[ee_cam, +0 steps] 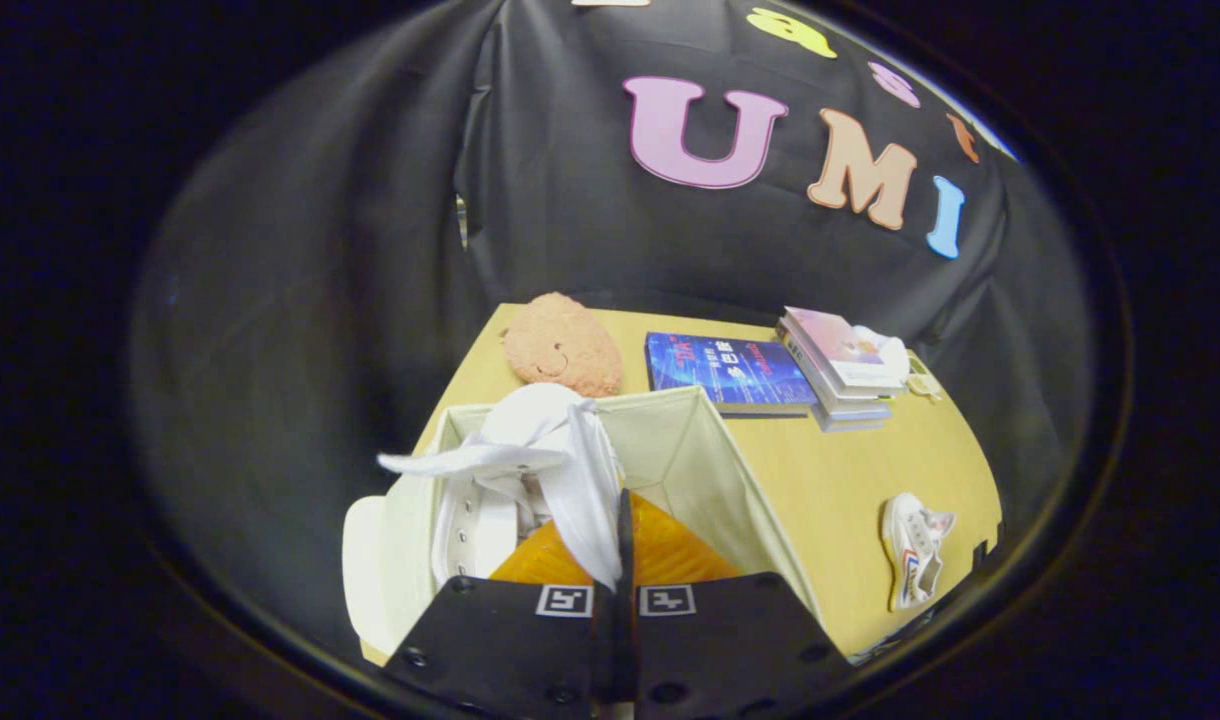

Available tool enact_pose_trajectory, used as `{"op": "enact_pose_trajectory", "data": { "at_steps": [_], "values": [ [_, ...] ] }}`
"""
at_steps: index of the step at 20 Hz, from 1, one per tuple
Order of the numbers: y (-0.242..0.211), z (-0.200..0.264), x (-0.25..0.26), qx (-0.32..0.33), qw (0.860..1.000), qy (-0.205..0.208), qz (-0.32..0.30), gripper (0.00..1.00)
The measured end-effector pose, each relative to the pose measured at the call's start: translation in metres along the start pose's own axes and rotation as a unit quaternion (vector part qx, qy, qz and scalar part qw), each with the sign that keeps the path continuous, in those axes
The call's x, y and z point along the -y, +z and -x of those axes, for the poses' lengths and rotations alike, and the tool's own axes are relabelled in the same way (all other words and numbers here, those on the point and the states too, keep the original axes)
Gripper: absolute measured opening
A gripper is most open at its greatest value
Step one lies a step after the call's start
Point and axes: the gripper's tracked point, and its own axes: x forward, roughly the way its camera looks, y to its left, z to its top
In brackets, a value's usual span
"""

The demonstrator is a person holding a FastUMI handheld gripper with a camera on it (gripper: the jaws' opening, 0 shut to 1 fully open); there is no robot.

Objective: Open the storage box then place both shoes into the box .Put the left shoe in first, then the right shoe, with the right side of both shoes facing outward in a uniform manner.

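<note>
My gripper is shut on a white lace-up shoe, with both fingers pinching its white upper. The shoe hangs over the open cream storage box, which stands just ahead of the fingers, and part of the shoe is inside it. An orange part of the shoe shows right by the fingers. The box's pale lid hangs down on its left side. A second white shoe with coloured trim lies on its side on the wooden table, to the right of the box.
Beyond the box lie a round pinkish plush toy, a blue book and a stack of books with a small white thing on it. The table's right edge runs close behind the second shoe.
</note>
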Motion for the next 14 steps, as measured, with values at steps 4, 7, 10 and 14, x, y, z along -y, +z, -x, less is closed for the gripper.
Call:
{"op": "enact_pose_trajectory", "data": {
  "at_steps": [4,7,10,14],
  "values": [
    [-0.013,-0.006,-0.009,-0.009,0.999,0.037,0.003,0.05],
    [-0.020,0.001,-0.017,-0.016,0.997,0.070,-0.009,0.28],
    [0.009,0.016,-0.021,0.028,0.993,0.108,-0.041,0.51],
    [0.038,0.033,0.009,0.069,0.987,0.124,-0.074,1.00]
  ]
}}
